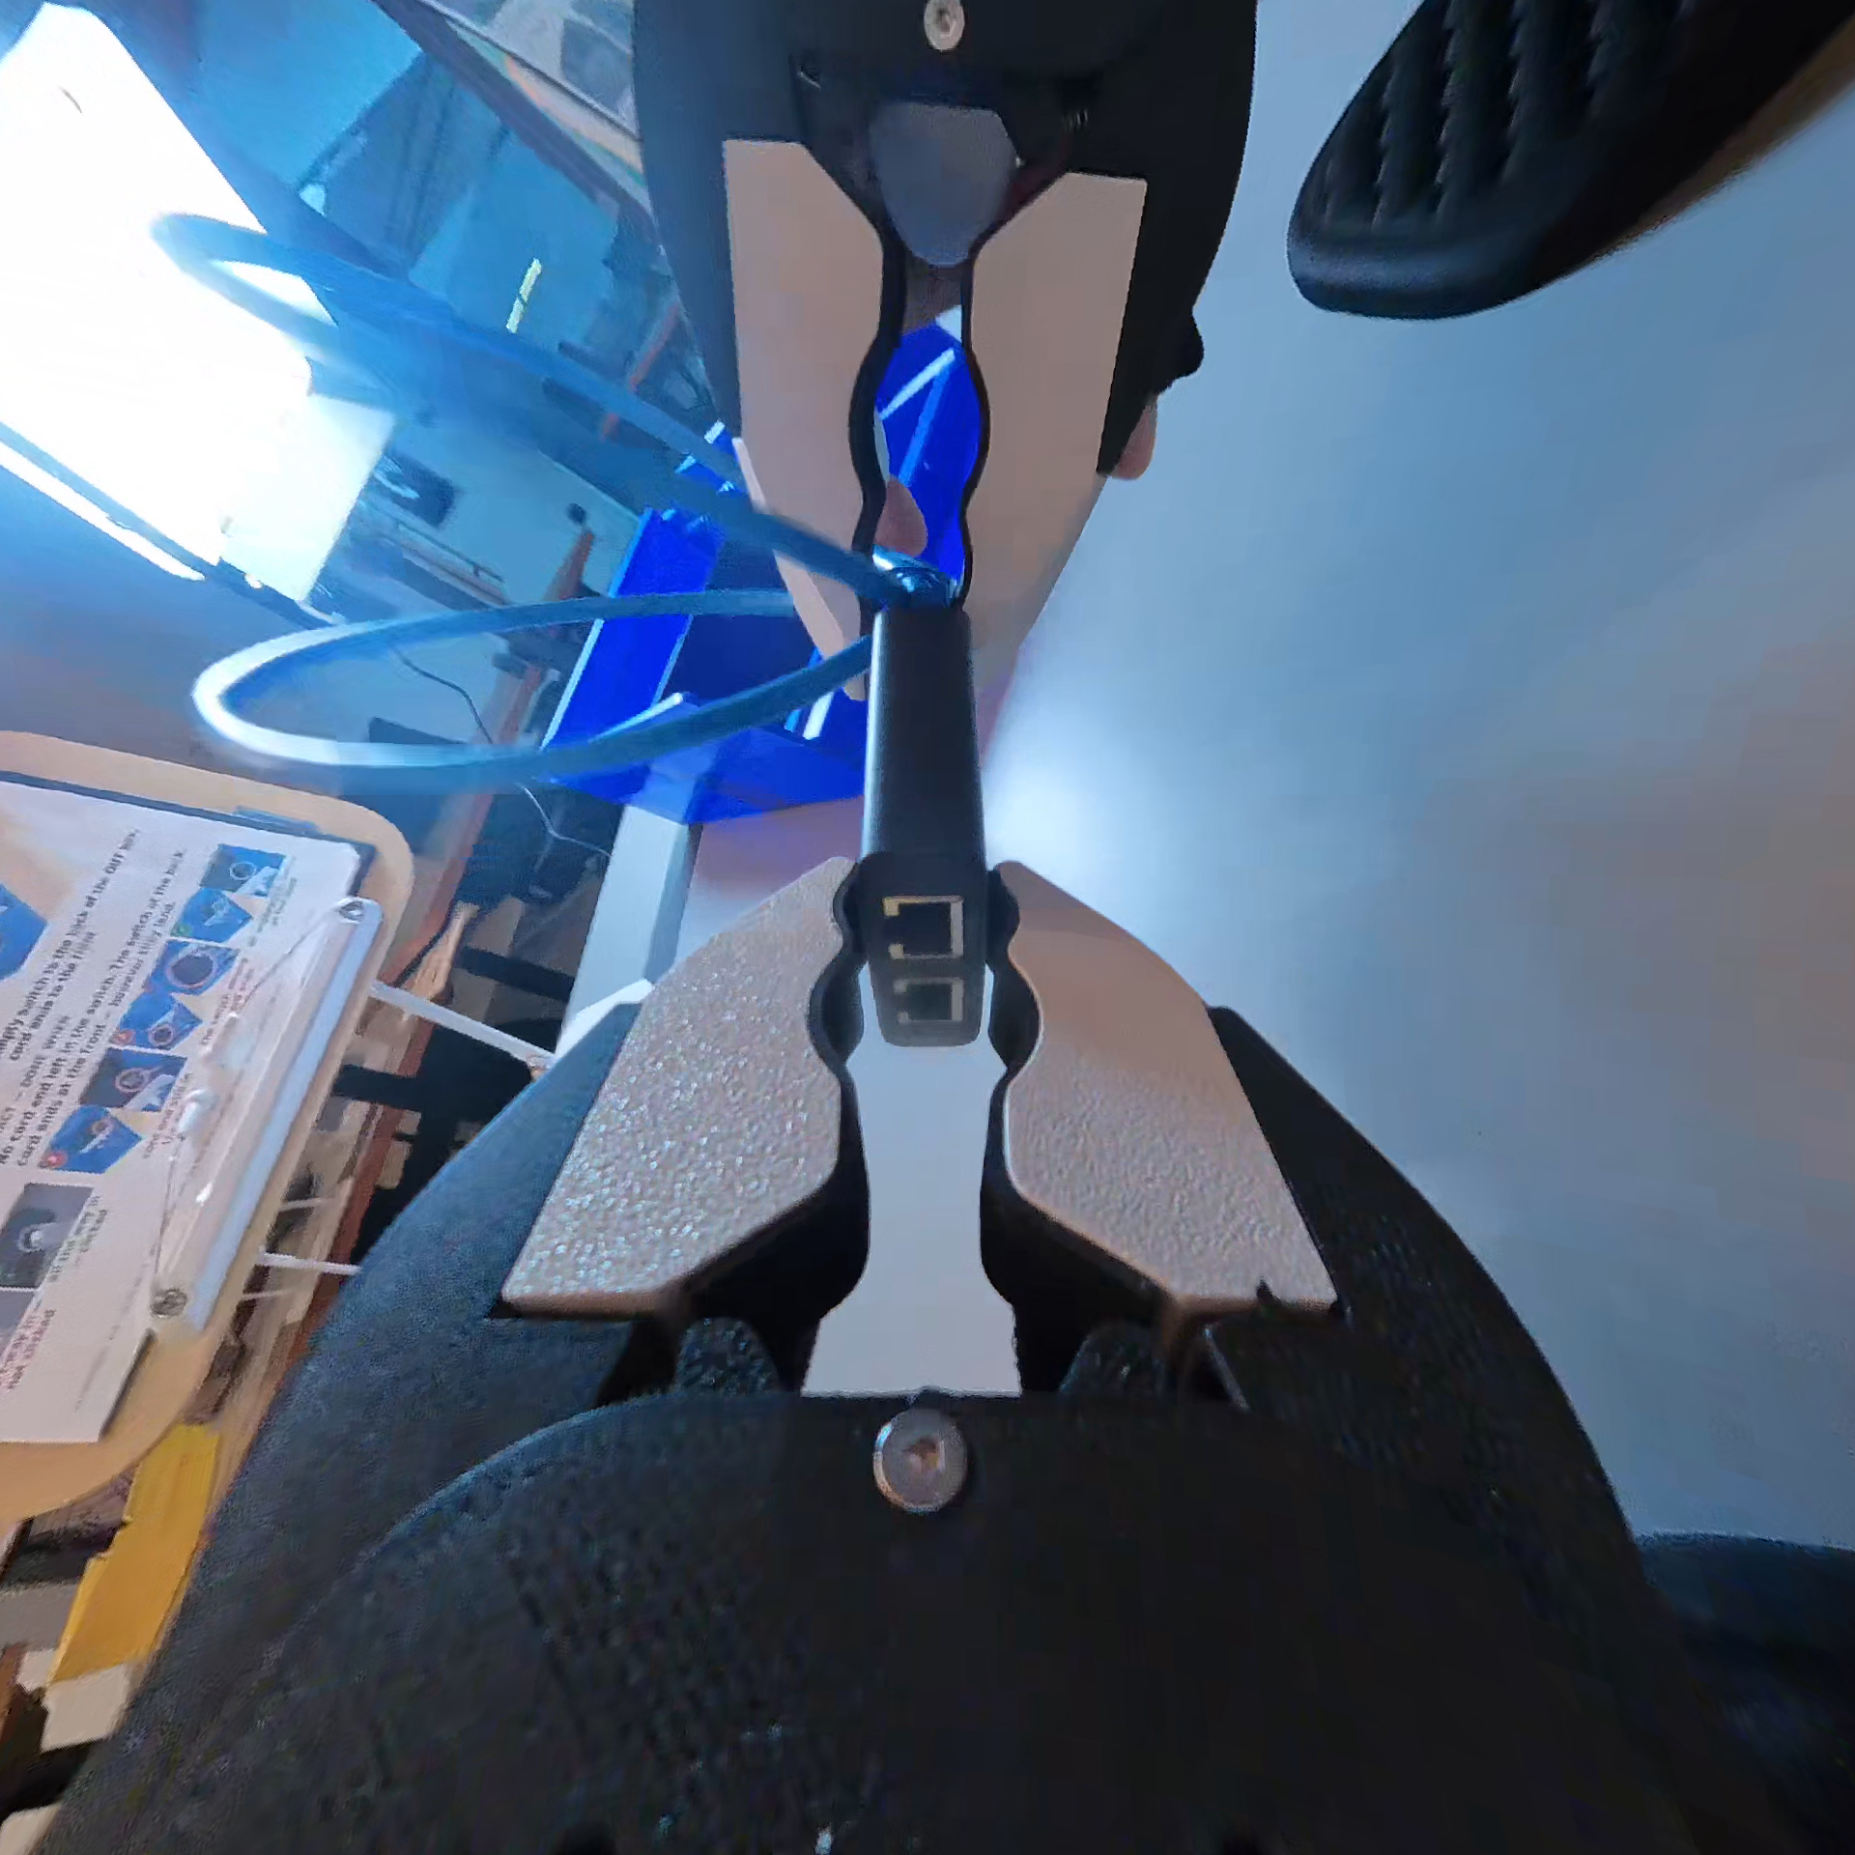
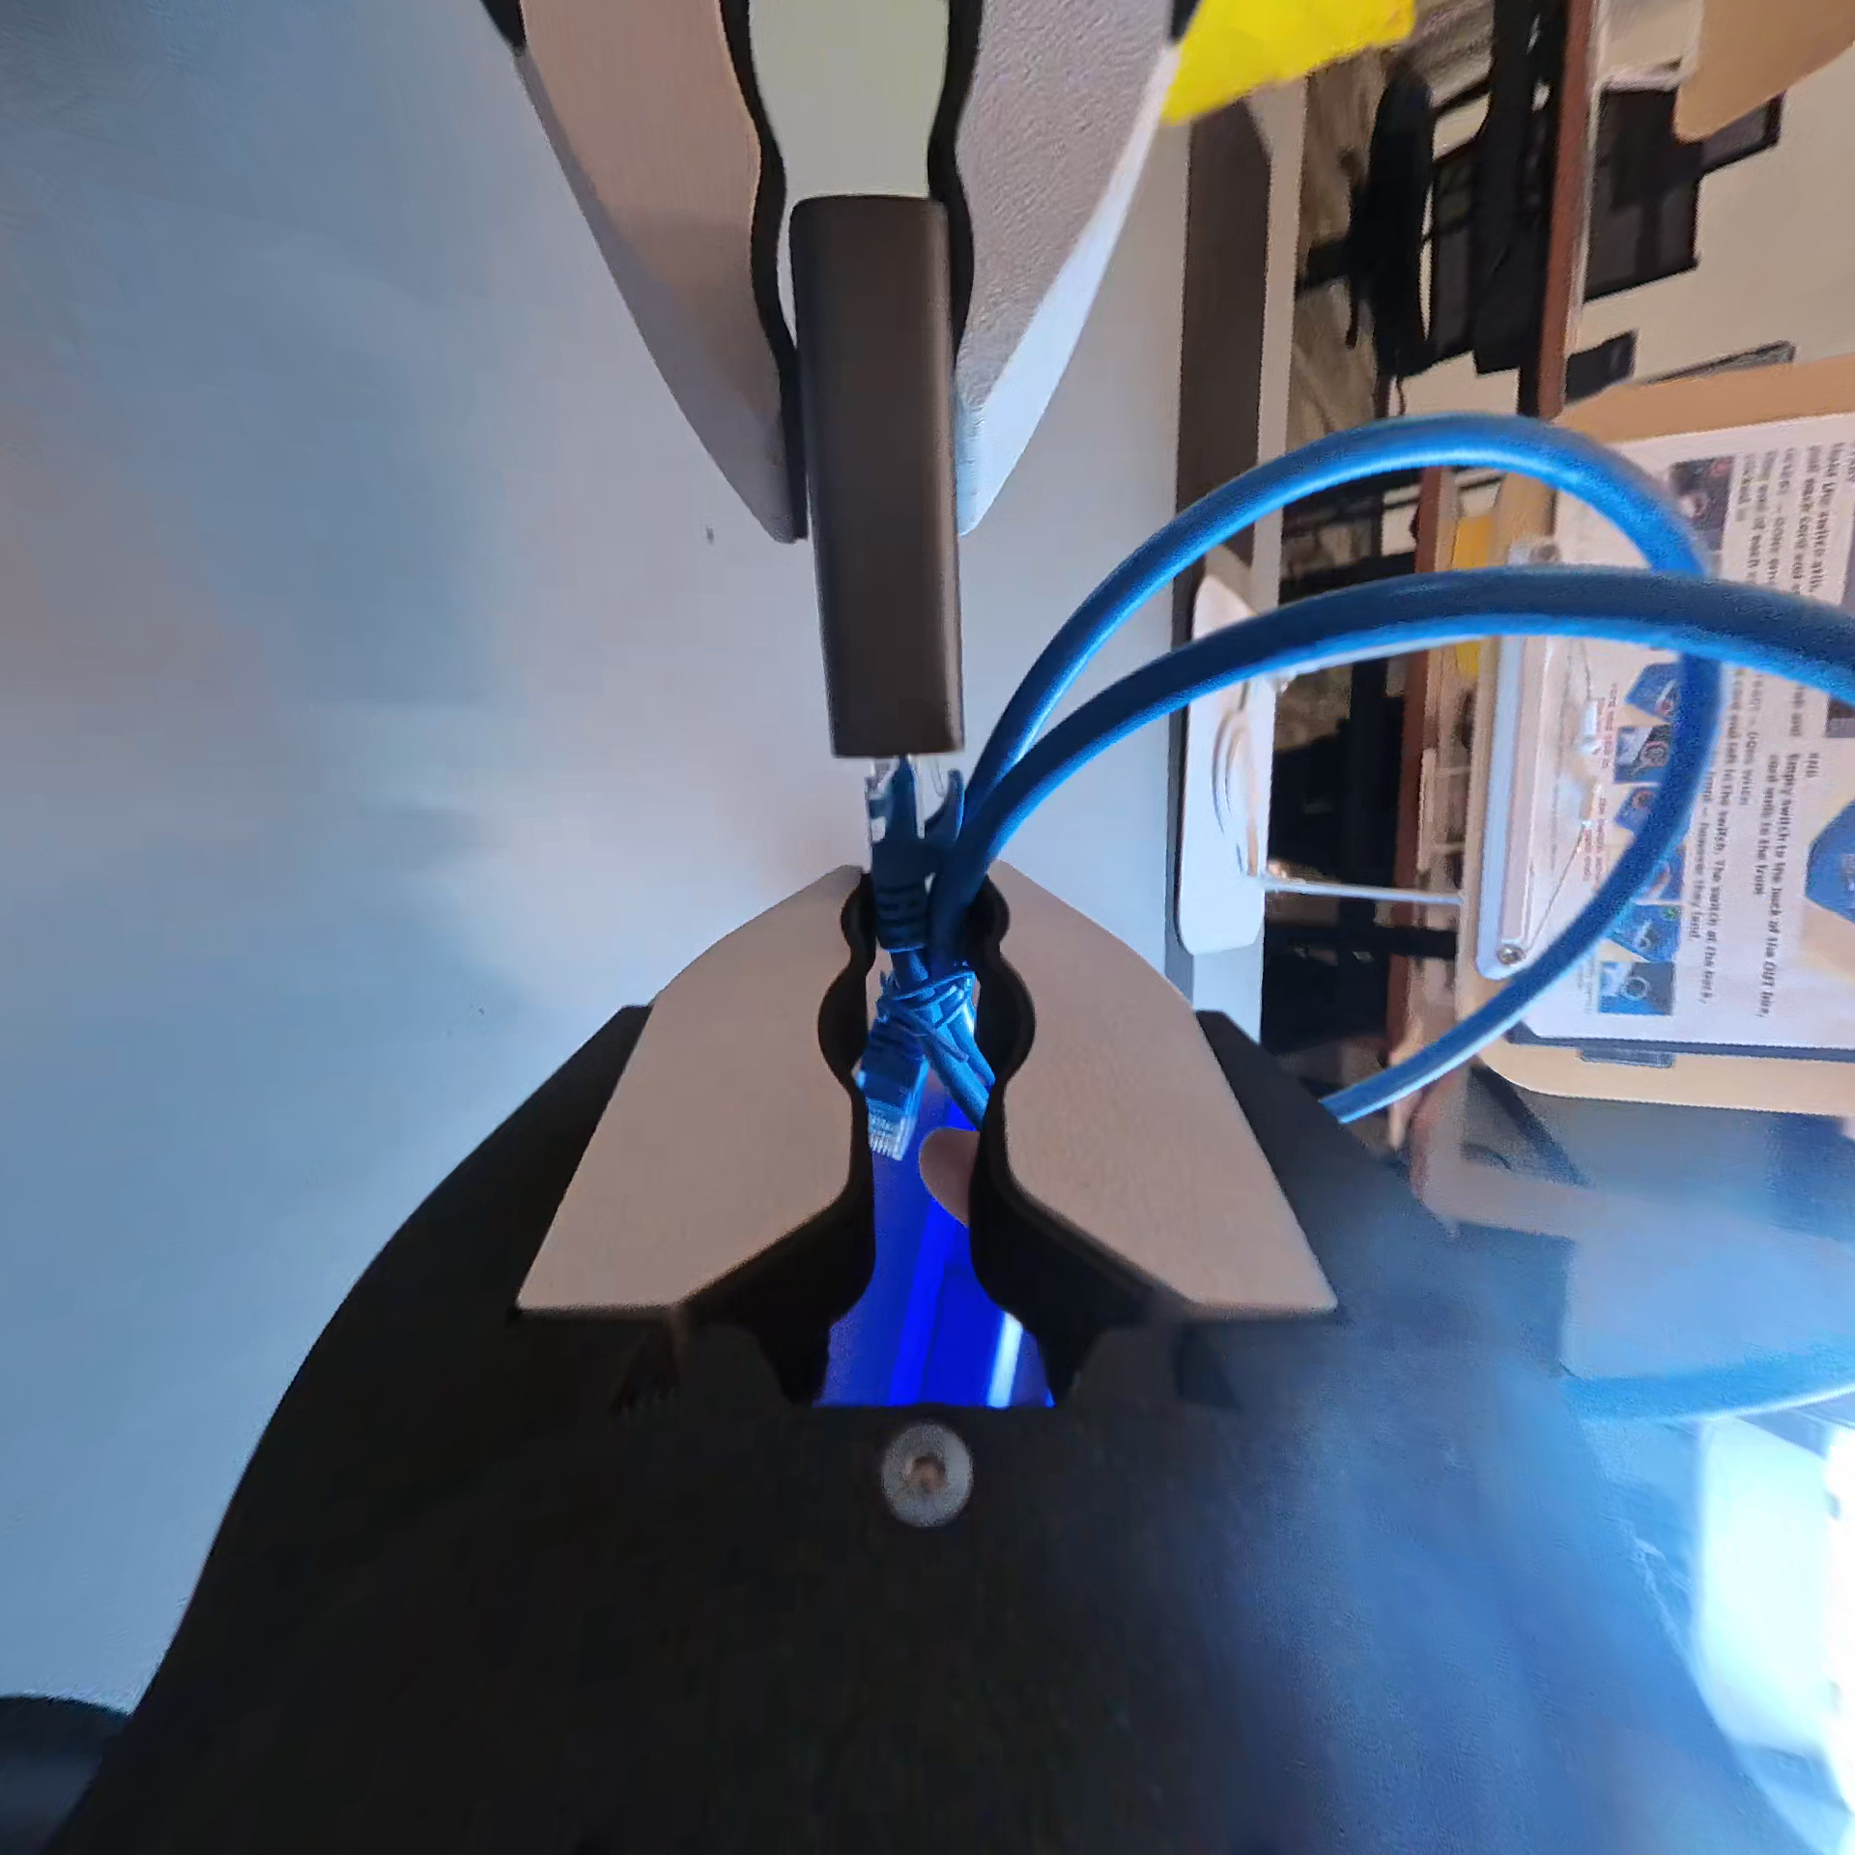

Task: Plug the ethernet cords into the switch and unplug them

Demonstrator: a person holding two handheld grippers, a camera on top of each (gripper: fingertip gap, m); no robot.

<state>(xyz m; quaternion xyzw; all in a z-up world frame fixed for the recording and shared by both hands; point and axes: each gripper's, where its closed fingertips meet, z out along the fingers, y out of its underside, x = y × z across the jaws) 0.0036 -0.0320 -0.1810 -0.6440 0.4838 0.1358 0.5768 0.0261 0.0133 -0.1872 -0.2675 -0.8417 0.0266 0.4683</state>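
Basically, left gripper (image 1: 923,964) clamps the small, rigid, likely light switch (image 1: 921,803) at its port end. Right gripper (image 2: 929,954) pinches the floppy blue ethernet cords (image 2: 1305,562) at the boots; safest hold is there, plugs look fragile.

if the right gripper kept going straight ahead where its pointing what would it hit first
Probably the black switch, dead ahead and held by the left gripper. The blue cord plug it clamps already touches the switch's near end.

Black textured claw (image 1: 923,964) body, tan fingers (image 1: 703,1094), silver screw (image 1: 920,1461)
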